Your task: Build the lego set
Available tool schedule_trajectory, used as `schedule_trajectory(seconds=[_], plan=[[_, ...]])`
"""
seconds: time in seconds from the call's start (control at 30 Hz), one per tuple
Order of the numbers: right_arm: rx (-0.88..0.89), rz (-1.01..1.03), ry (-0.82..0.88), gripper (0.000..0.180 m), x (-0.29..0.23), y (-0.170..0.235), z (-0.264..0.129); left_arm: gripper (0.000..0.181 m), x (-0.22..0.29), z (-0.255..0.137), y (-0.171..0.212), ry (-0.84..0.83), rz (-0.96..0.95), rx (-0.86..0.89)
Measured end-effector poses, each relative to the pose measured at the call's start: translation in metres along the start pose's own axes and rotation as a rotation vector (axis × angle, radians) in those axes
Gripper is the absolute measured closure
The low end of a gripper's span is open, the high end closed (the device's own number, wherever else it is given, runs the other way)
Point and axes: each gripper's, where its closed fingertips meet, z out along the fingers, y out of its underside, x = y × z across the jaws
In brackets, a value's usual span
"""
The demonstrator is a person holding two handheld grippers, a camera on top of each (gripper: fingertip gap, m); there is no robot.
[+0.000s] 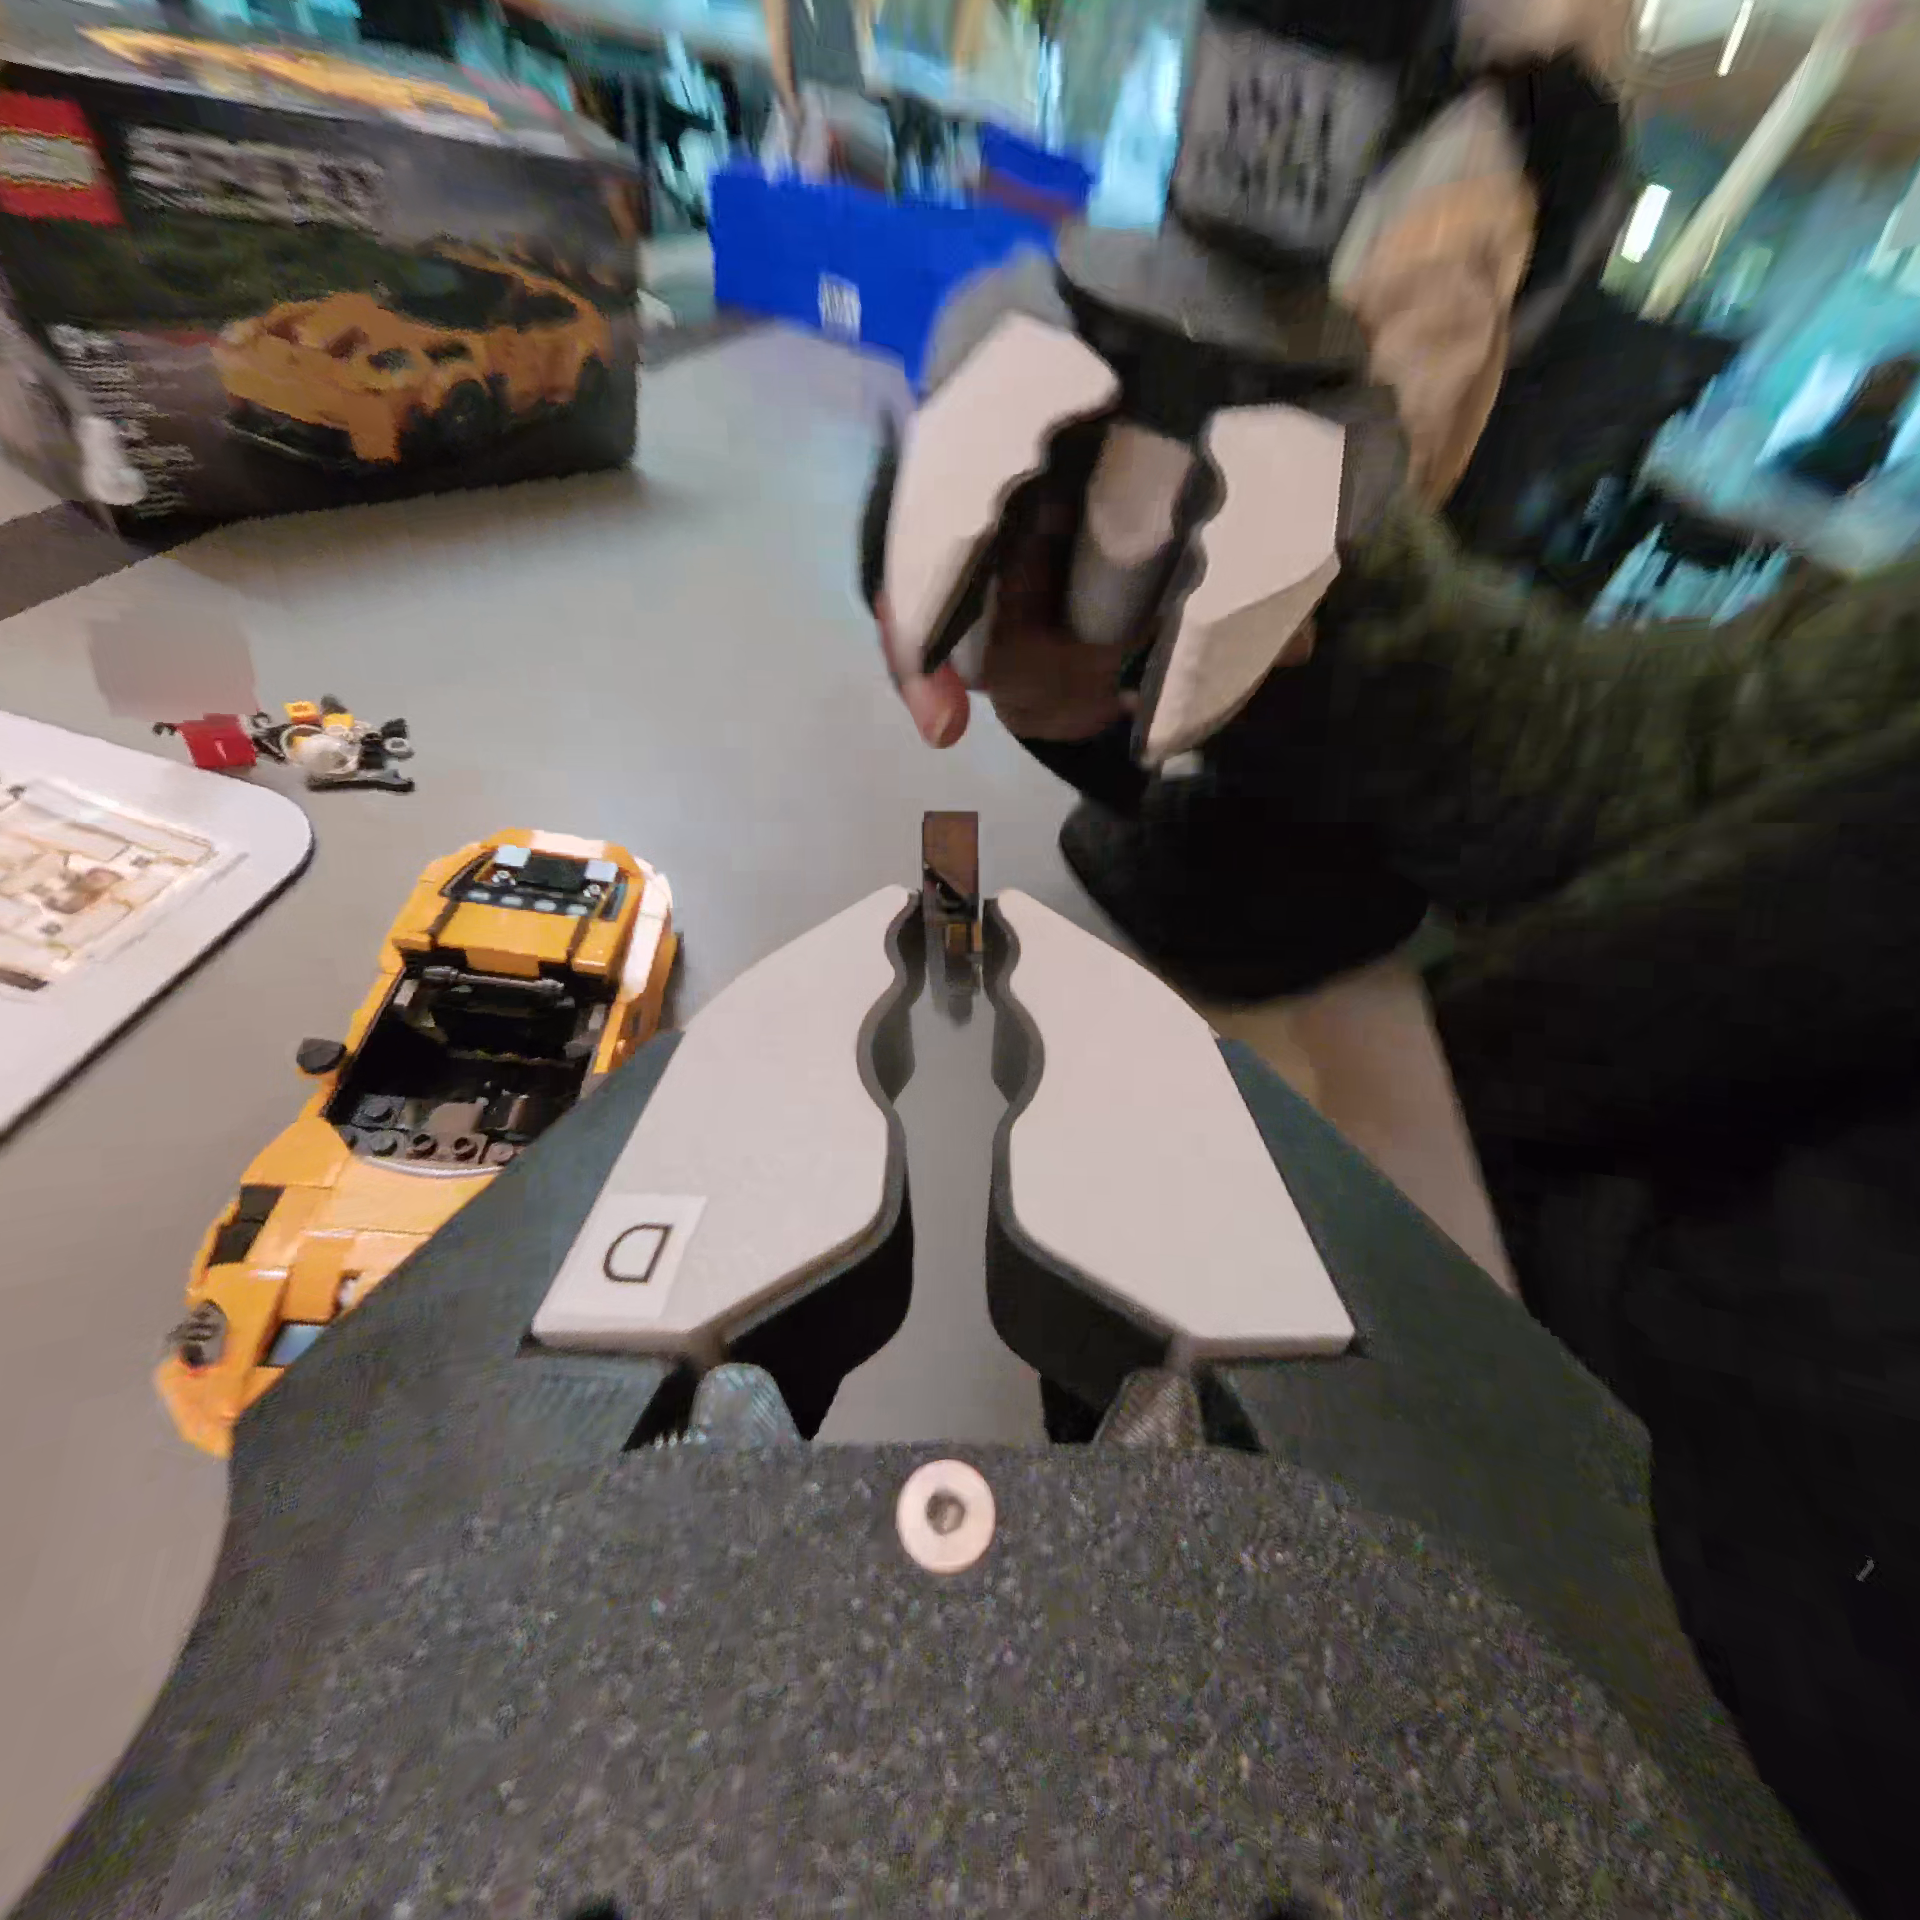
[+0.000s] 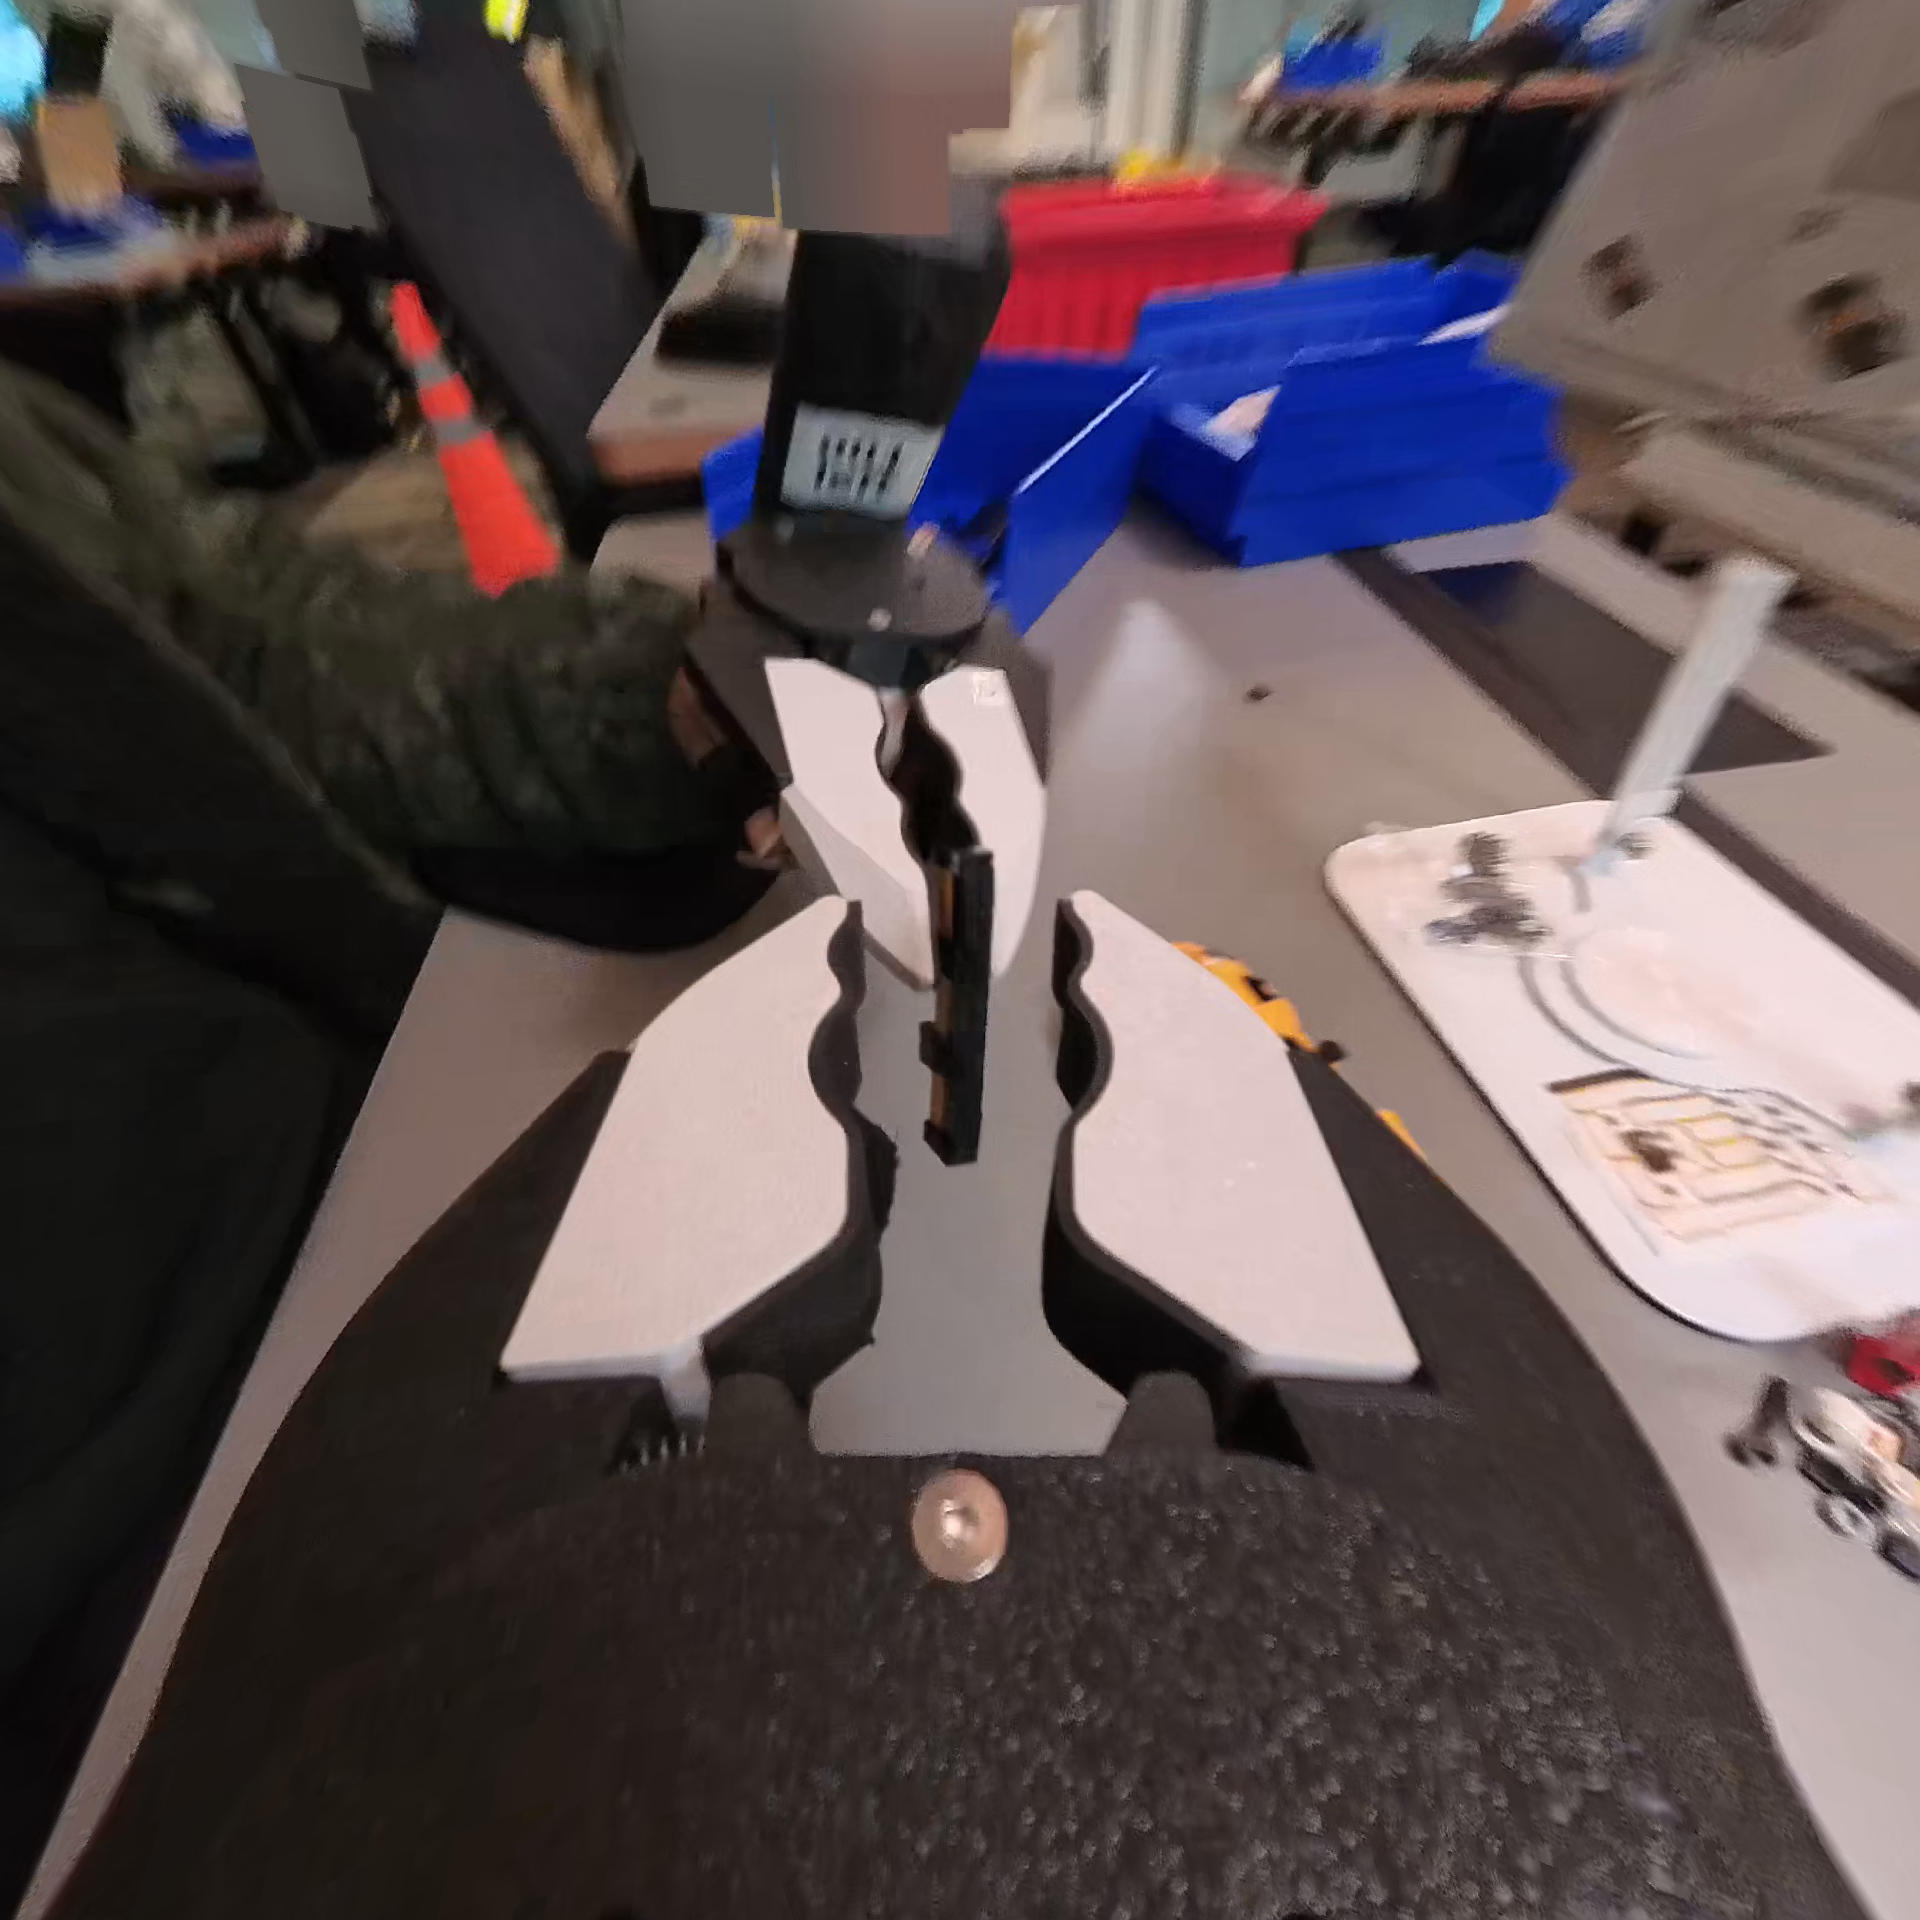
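My left gripper is shut on a thin black lego piece with an orange edge and holds it above the grey table. In the right wrist view the left gripper points toward the camera, and the black piece hangs between my right gripper's fingers without touching them. My right gripper is open and empty. It shows blurred in the left wrist view, just beyond the piece. The partly built orange lego car sits on the table to the left, roof open; its edge peeks out in the right wrist view.
The lego box stands at the back left. Loose small pieces lie beside a white mat with the instruction sheet, which also shows in the right wrist view. Blue bins stand at the far end. A person's dark sleeve is at the right. My two grippers' fingertips are within a few centimetres of each other.
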Motion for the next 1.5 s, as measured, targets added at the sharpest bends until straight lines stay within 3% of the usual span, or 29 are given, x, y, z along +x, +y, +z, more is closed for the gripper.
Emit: schedule_trajectory(seconds=[0.1,0.2,0.27,0.43,0.6,0.73,0.8,0.9,1.03,1.23,1.4,1.5], plan=[[0.131,0.014,0.158,0.149,0.018,-0.009,-0.025,0.171,-0.016,-0.018,-0.027,0.049,-0.291,0.272],[0.131,-0.087,0.281,0.145,0.016,-0.003,-0.028,0.171,-0.039,-0.047,-0.052,0.159,-0.641,0.584],[0.13,-0.201,0.355,0.142,0.009,-0.006,-0.022,0.171,-0.05,-0.058,-0.055,0.2,-0.771,0.705],[0.039,-0.444,0.479,0.138,0.004,-0.013,0.007,0.172,-0.04,-0.055,-0.055,0.263,-0.801,0.716],[-0.046,-0.466,0.459,0.134,0.014,-0.007,0.033,0.171,-0.024,-0.046,-0.05,0.342,-0.829,0.655],[-0.04,-0.507,0.487,0.16,0.017,-0.008,0.035,0.171,-0.019,-0.043,-0.047,0.363,-0.854,0.642],[-0.025,-0.515,0.485,0.163,0.014,-0.008,0.035,0.171,-0.018,-0.044,-0.047,0.367,-0.859,0.64],[0.014,-0.481,0.487,0.163,0.014,-0.011,0.033,0.168,-0.016,-0.045,-0.049,0.354,-0.829,0.641],[0.127,-0.317,0.417,0.162,0.014,-0.02,0.023,0.15,-0.008,-0.048,-0.053,0.333,-0.674,0.616],[0.365,0.08,0.062,0.163,-0.003,-0.029,0.005,0.149,0.019,-0.049,-0.06,0.212,-0.244,0.524],[0.387,0.209,-0.135,0.163,-0.019,-0.027,0.006,0.14,0.027,-0.038,-0.054,0.11,-0.058,0.445],[0.378,0.278,-0.23,0.163,-0.028,-0.025,0.01,0.154,0.035,-0.04,-0.057,0.105,0.004,0.461]])
